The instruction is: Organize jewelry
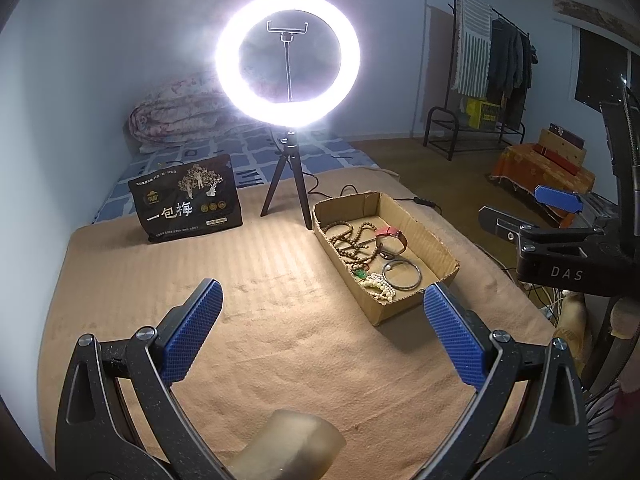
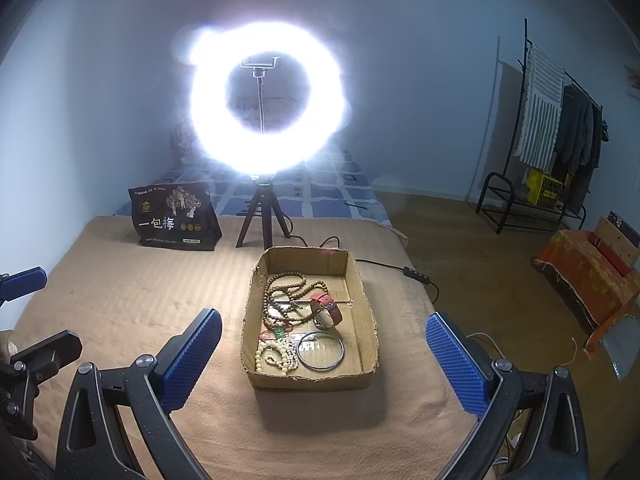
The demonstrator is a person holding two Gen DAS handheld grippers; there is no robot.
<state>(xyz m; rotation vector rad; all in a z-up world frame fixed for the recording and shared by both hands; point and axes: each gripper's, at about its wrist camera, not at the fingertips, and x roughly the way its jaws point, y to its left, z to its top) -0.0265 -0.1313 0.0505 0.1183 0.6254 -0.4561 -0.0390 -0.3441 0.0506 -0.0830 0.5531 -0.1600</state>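
A shallow cardboard box (image 2: 362,304) (image 1: 424,236) sits on the tan blanket and holds the jewelry. Inside lie brown wooden bead strands (image 2: 286,286) (image 1: 348,236), a red-strapped watch (image 2: 328,308) (image 1: 394,236), a cream bead bracelet (image 2: 276,356) (image 1: 380,286), a metal bangle (image 2: 320,350) (image 1: 402,275) and a small green pendant (image 2: 278,333). My right gripper (image 2: 324,348) hovers open just in front of the box, empty. My left gripper (image 1: 322,312) is open and empty over bare blanket, left of the box. The right gripper (image 1: 532,208) shows at the right edge of the left wrist view.
A lit ring light on a small tripod (image 2: 262,216) (image 1: 286,184) stands behind the box, its cable (image 2: 380,266) trailing right. A black snack bag (image 2: 174,216) (image 1: 186,200) stands at the back left. The bed edge drops to the floor on the right.
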